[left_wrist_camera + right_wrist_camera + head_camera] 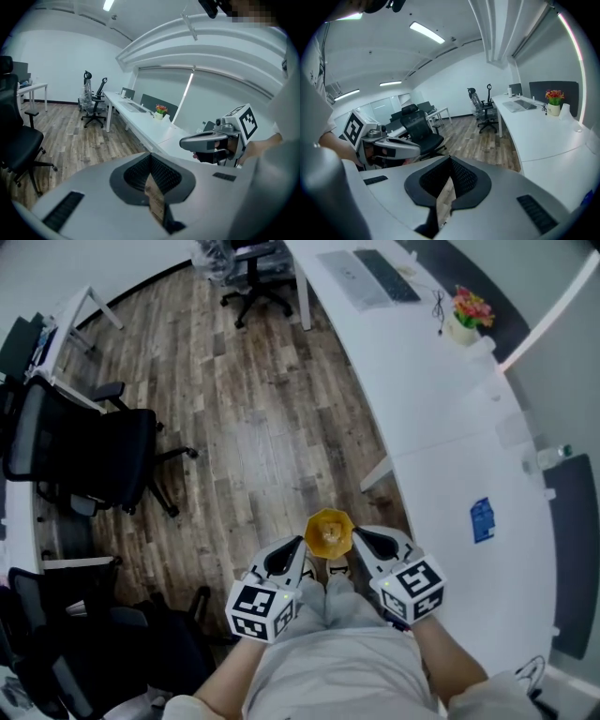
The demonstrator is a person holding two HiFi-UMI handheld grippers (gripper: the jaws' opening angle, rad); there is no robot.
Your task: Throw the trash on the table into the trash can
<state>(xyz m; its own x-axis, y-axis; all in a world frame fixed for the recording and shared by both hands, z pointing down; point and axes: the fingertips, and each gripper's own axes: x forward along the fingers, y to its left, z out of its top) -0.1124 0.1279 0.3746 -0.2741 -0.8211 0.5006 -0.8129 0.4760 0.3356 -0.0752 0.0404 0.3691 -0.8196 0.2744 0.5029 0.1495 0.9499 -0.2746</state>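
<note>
Head view: we are standing over a wood floor [244, 427] and holding both grippers side by side at the lower middle of the frame. The yellow trash can [329, 533] is sitting on the floor just above them in the picture, between their tips, with something pale lying inside it. The left gripper [294, 551] is pointing past the can's left side and the right gripper [366, 540] past its right side; we cannot tell whether either is touching it. The left gripper view is showing that gripper's jaws pressed together with nothing between them, and the right gripper view is showing the same for the right one.

The white table [441, 427] is curving down the right side of the frame. A small blue item [482, 519] is lying flat on it at centre right, apart from both grippers. A flower pot [466, 317] and a keyboard [386, 276] are sitting on the table toward the upper right. Black office chairs [103, 460] are crowding the left edge.
</note>
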